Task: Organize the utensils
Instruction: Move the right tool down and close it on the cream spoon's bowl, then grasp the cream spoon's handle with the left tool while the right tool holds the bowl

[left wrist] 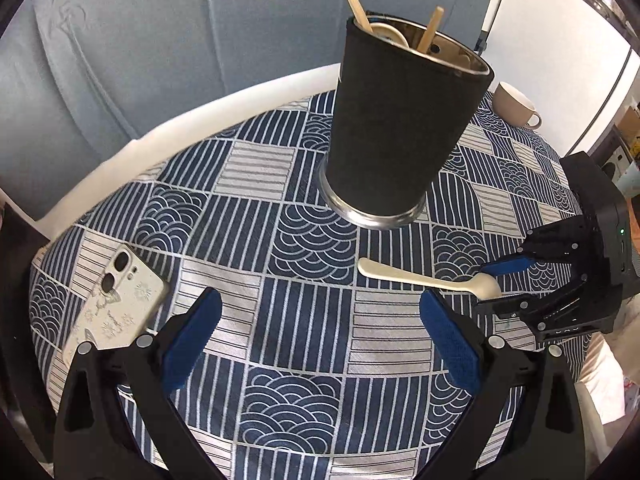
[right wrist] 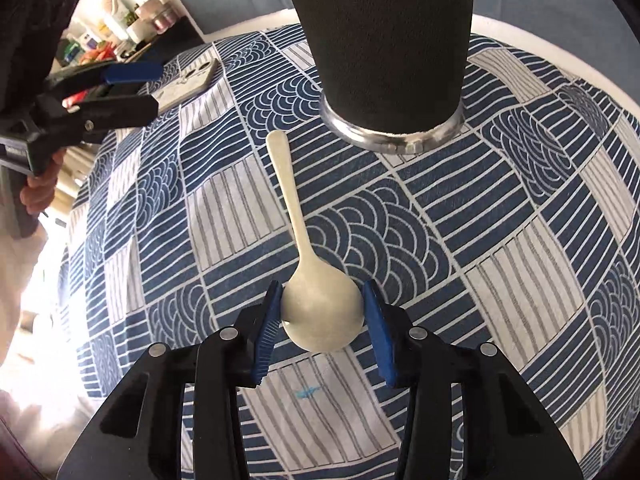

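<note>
1. Now clamping: right hand-held gripper [right wrist: 322, 312] set around the bowl of the cream spoon [right wrist: 316, 304], blue pads [right wrist: 266, 332] touching or all but touching either side, jaws narrowed to the bowl's width.
2. Lying flat on the patterned counter [right wrist: 520, 260] just in front of the black utensil cup [left wrist: 400, 120], spoon handle aimed toward the cup's steel base; gripped at the bowl, probably so the handle can go into the cup first.
3. Holding chopsticks [left wrist: 356, 4] and another pale utensil already, cup upright near the counter's far rim; likely the spoon's destination.
4. Left hand-held gripper [left wrist: 320, 340] spread wide with nothing between its pads, hovering over bare cloth in front of the cup, seemingly free to steady the cup if needed.
5. To the left of the cup, nearer the counter's edge, a phone [left wrist: 116, 300] face down; behind and to the right of the cup, a beige mug [left wrist: 514, 104].
6. Open cloth all round the spoon; clear lift path, though cup wall close to the handle tip calls for rising before swinging over the rim.
</note>
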The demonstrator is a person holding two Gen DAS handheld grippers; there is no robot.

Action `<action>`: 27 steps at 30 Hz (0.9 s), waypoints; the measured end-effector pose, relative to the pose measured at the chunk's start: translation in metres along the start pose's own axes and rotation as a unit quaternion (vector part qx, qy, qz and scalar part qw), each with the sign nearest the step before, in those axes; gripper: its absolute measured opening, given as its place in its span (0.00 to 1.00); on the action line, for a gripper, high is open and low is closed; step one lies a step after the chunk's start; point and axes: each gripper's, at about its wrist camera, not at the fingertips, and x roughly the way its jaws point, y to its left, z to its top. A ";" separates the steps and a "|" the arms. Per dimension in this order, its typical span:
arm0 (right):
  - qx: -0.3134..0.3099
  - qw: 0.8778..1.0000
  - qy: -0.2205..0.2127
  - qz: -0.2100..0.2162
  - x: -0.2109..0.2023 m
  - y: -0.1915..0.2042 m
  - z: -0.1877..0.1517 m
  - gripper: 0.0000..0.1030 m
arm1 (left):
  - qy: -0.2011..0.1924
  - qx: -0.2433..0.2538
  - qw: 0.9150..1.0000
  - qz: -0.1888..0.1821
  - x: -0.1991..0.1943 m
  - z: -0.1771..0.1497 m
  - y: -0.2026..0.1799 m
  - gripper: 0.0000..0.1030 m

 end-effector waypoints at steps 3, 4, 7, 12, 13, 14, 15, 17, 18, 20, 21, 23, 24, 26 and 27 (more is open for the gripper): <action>0.009 1.000 -0.001 0.018 -0.001 0.005 -0.006 0.37 | 0.015 -0.015 0.999 -0.026 0.010 -0.013 -0.004 0.94; 0.015 1.000 -0.002 0.026 -0.001 0.006 -0.007 0.37 | 0.020 -0.020 0.999 -0.034 0.013 -0.017 -0.005 0.94; 0.017 0.999 -0.004 0.037 -0.001 0.010 -0.010 0.37 | 0.030 -0.030 0.998 -0.046 0.023 -0.025 -0.011 0.94; 0.014 0.998 -0.004 0.062 0.003 0.019 -0.011 0.38 | 0.051 -0.054 0.995 -0.066 0.041 -0.028 -0.015 0.94; 0.020 0.997 -0.007 0.070 0.003 0.018 -0.012 0.38 | 0.055 -0.055 0.995 -0.069 0.044 -0.029 -0.017 0.94; 0.024 0.997 -0.009 0.074 0.003 0.018 -0.012 0.38 | 0.059 -0.057 0.994 -0.070 0.047 -0.030 -0.019 0.94; 0.028 0.997 -0.011 0.078 0.004 0.017 -0.012 0.38 | 0.063 -0.059 0.993 -0.075 0.051 -0.030 -0.020 0.94; 0.037 0.995 -0.011 0.092 0.005 0.016 -0.012 0.38 | 0.070 -0.067 0.991 -0.089 0.056 -0.032 -0.023 0.94; 0.038 0.995 -0.011 0.097 0.006 0.016 -0.012 0.38 | 0.071 -0.071 0.991 -0.093 0.059 -0.032 -0.024 0.94; 0.037 0.994 -0.009 0.105 0.007 0.018 -0.012 0.38 | 0.067 -0.074 0.990 -0.095 0.059 -0.031 -0.027 0.94; 0.034 0.994 -0.008 0.108 0.008 0.021 -0.012 0.38 | 0.066 -0.077 0.990 -0.098 0.059 -0.030 -0.027 0.92; 0.029 0.993 -0.007 0.114 0.009 0.027 -0.012 0.38 | 0.062 -0.079 0.990 -0.096 0.059 -0.027 -0.028 0.85; 0.026 0.993 -0.009 0.112 0.010 0.029 -0.013 0.38 | 0.062 -0.078 0.991 -0.092 0.060 -0.026 -0.028 0.83; 0.023 0.992 -0.007 0.122 0.012 0.032 -0.013 0.37 | 0.060 -0.075 0.992 -0.083 0.059 -0.026 -0.027 0.73; 0.019 0.993 -0.009 0.120 0.012 0.034 -0.013 0.37 | 0.060 -0.075 0.992 -0.078 0.058 -0.026 -0.025 0.65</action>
